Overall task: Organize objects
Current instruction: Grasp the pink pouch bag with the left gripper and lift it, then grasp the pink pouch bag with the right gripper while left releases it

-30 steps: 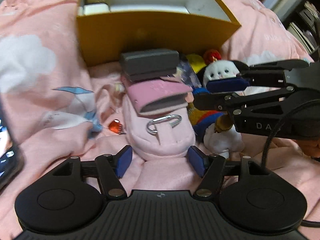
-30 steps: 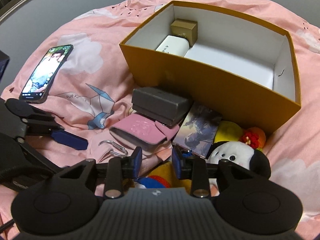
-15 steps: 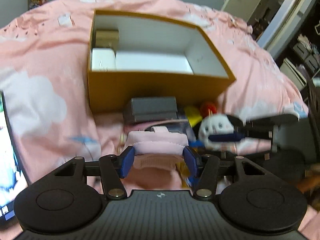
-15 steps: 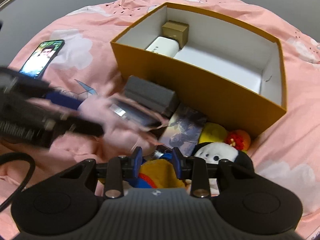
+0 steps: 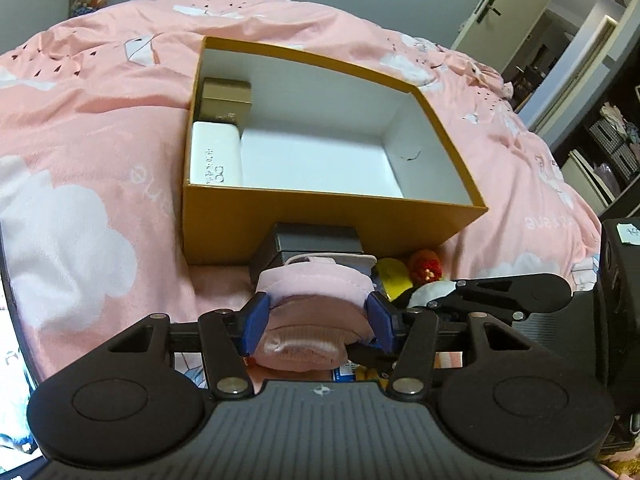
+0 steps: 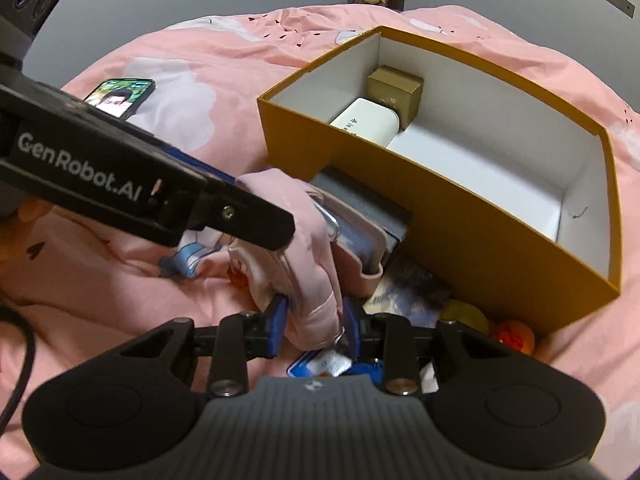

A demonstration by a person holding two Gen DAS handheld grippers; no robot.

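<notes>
My left gripper [image 5: 316, 324] is shut on a pink fabric pouch [image 5: 316, 304] and holds it lifted in front of the open orange box [image 5: 320, 216]. In the right wrist view the pouch [image 6: 296, 232] hangs from the left gripper, and its lower end sits between the fingers of my right gripper [image 6: 314, 330], which is partly closed around it. The box [image 6: 460, 216] holds a gold box [image 6: 396, 92] and a white case [image 6: 366, 122]. A grey box [image 5: 316, 240] and a pink wallet [image 6: 360, 248] lie against the box front.
A phone [image 6: 120, 94] lies on the pink bedspread at the far left. Plush toys, a yellow ball [image 6: 464, 316], a red ornament [image 6: 514, 336] and a picture card [image 6: 408, 292] crowd the box's near corner. A doorway and shelves stand at the right [image 5: 580, 60].
My left gripper closed on the pink pouch and lifted it off the bed toward the box. The pouch's lower end now hangs between my right gripper's fingers.
</notes>
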